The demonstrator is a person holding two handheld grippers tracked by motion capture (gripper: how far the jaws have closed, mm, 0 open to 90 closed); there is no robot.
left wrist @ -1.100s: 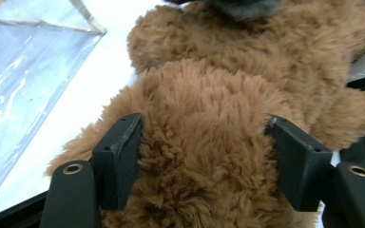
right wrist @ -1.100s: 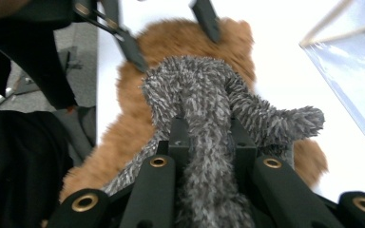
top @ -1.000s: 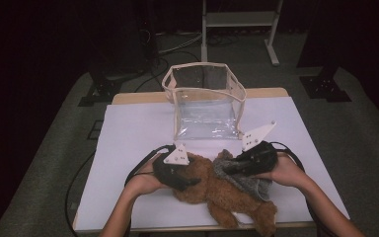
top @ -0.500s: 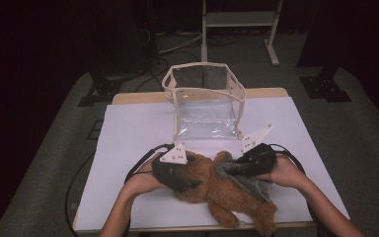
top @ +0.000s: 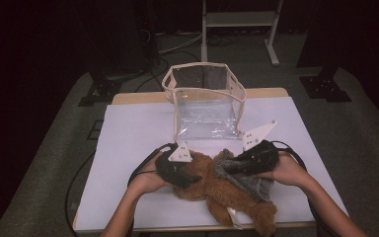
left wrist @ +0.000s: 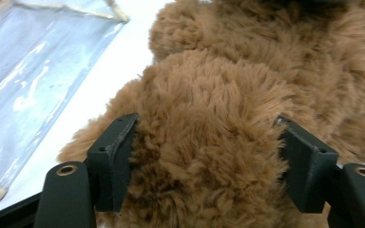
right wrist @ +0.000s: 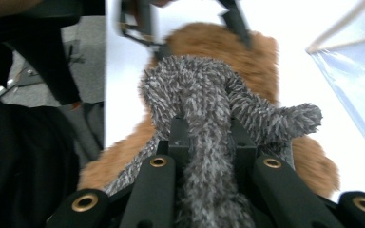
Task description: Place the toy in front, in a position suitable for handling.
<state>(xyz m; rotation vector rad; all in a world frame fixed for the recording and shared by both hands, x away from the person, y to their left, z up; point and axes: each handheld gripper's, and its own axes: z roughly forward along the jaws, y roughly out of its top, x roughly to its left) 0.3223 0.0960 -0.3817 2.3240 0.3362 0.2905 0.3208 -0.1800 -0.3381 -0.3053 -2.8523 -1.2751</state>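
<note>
Plush: brown bear [top: 212,190] lies on the white table [top: 128,148], near the front edge, with a grey knit garment [top: 237,175] bunched over its upper half.

Pouch: clear, cream-trimmed [top: 205,101], stands open behind the bear, well apart from both claws.

Left claw [left wrist: 204,161]: I have its jaws round a thick lobe of brown fur, which fills the gap from pad to pad. They have just been narrowing again after a brief spread, so I read it as a pinch on the bear, re-seated rather than let go.

Right claw [right wrist: 208,142]: I have it pressed together on a fold of the grey garment, which runs out between the pads in the right gripper view.

Change: against the high views from a moment back, both hands sit almost where they were; the bear has barely shifted. What differs is the left grip, loosened and taken up anew.

Meaning: I judge I am bracing the bear with the left while the right works the garment along the body. Whether it is going on or coming off, I cannot tell.

Risk: fur is springy; the left hold may slip once I pull.
</note>
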